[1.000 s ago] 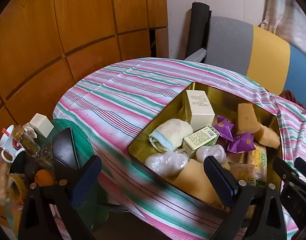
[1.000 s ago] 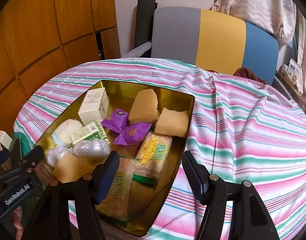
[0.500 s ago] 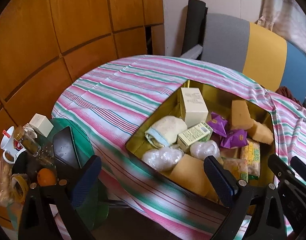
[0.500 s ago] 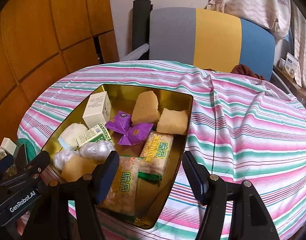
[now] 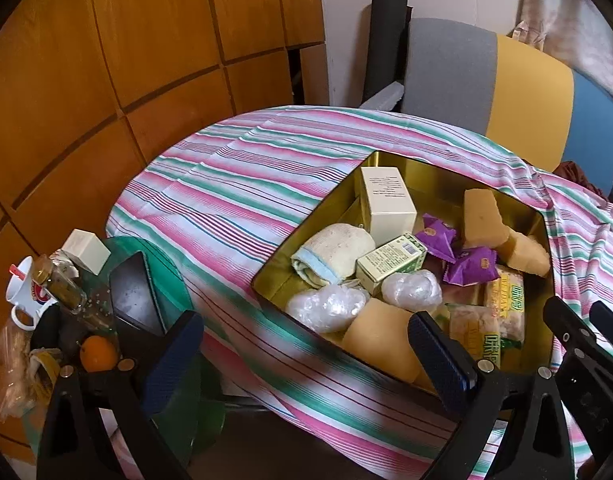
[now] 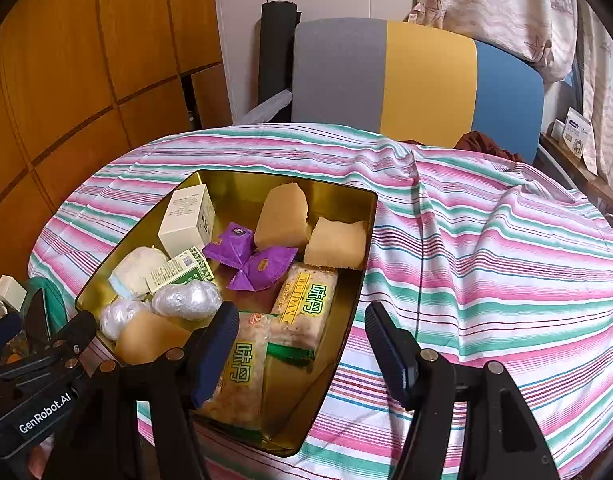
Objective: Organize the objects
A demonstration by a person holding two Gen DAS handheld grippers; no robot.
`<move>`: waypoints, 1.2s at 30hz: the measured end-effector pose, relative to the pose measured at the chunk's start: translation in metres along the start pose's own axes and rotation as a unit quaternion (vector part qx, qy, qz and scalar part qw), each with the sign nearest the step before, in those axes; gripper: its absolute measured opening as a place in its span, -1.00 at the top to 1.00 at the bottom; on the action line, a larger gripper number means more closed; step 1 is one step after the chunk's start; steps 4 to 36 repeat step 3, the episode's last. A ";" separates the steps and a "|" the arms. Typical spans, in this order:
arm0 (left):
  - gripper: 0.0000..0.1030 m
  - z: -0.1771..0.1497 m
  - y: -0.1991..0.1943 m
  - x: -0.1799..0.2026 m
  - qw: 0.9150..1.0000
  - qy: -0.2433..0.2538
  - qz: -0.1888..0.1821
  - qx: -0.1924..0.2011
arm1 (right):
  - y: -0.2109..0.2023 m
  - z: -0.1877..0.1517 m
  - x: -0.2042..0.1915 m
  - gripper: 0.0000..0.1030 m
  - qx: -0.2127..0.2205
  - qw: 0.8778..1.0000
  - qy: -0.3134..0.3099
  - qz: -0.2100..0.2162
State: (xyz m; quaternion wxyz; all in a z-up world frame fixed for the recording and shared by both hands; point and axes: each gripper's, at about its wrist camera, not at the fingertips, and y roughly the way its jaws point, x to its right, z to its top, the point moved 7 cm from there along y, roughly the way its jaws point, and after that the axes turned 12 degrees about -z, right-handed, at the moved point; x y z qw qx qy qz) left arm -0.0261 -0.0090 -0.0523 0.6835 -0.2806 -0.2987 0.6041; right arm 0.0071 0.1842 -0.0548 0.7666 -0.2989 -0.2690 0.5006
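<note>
Gold tin at lower centre of the striped tablecloth, filled with snacks — purple packets, a cream box. Left gripper and right gripper (both at frame bottom) stand apart, holding nothing.
</note>
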 end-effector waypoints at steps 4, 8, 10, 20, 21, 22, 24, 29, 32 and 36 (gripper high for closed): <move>-0.99 0.000 0.000 0.002 1.000 0.007 -0.001 0.000 | 0.001 -0.001 -0.001 -0.29 0.000 1.000 0.000 0.001; -0.99 0.000 0.000 0.002 1.000 0.007 -0.001 0.000 | 0.001 -0.001 -0.001 -0.29 0.000 1.000 0.000 0.001; -0.99 0.000 0.000 0.002 1.000 0.007 -0.001 0.000 | 0.001 -0.001 -0.001 -0.29 0.000 1.000 0.000 0.001; -0.99 0.000 0.000 0.002 1.000 0.007 -0.001 0.000 | 0.001 -0.001 -0.001 -0.29 0.000 1.000 0.000 0.001; -0.99 0.000 0.000 0.002 1.000 0.007 -0.001 0.000 | 0.001 -0.001 -0.001 -0.29 0.000 1.000 0.000 0.001; -0.99 0.000 0.000 0.002 1.000 0.007 -0.001 0.000 | 0.001 -0.001 -0.001 -0.29 0.000 1.000 0.000 0.001; -0.99 0.000 0.000 0.002 1.000 0.007 -0.001 0.000 | 0.001 -0.001 -0.001 -0.29 0.000 1.000 0.000 0.001; -0.99 0.000 0.000 0.002 1.000 0.007 -0.001 0.000 | 0.001 -0.001 -0.001 -0.29 0.000 1.000 0.000 0.001; -0.99 0.000 0.000 0.002 1.000 0.007 -0.001 0.000 | 0.001 -0.001 -0.001 -0.29 0.000 1.000 0.000 0.001; -0.99 0.000 0.000 0.002 1.000 0.007 -0.001 0.000 | 0.001 -0.001 -0.001 -0.29 0.000 1.000 0.000 0.001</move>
